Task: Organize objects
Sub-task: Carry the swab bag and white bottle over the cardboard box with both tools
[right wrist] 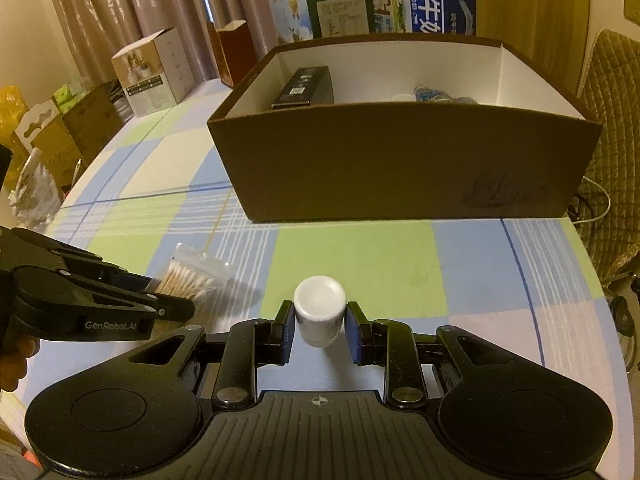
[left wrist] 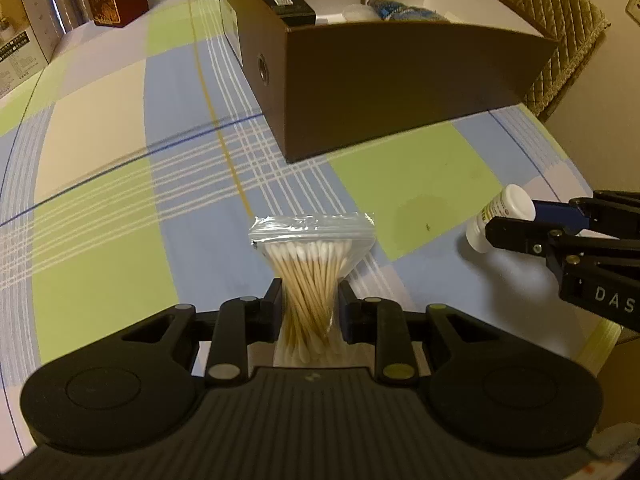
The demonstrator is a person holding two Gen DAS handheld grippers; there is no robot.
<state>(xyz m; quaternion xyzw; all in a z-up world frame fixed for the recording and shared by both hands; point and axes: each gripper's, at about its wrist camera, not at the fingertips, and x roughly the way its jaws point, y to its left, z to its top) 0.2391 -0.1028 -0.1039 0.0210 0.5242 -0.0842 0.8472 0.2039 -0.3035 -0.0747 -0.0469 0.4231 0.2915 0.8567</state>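
A clear zip bag of cotton swabs (left wrist: 308, 268) is pinched at its waist by my left gripper (left wrist: 310, 304), which is shut on it just above the checked tablecloth. From the right wrist view the bag (right wrist: 196, 276) sticks out past the left gripper (right wrist: 176, 300). My right gripper (right wrist: 320, 330) is shut on a small white bottle (right wrist: 320, 308), cap pointing forward. The left wrist view shows that bottle (left wrist: 500, 220) tilted in the right gripper (left wrist: 516, 220). An open brown box (left wrist: 400, 92) (right wrist: 400, 168) stands ahead of both, holding a black carton (right wrist: 306, 86) and a blue-patterned item (left wrist: 404, 10).
Several cartons (right wrist: 156, 72) and a blue milk case (right wrist: 432, 0) stand at the far end of the table. A quilted chair (right wrist: 612, 152) is at the right, past the table edge (right wrist: 588, 264). Stacked boxes (right wrist: 60, 128) sit off to the left.
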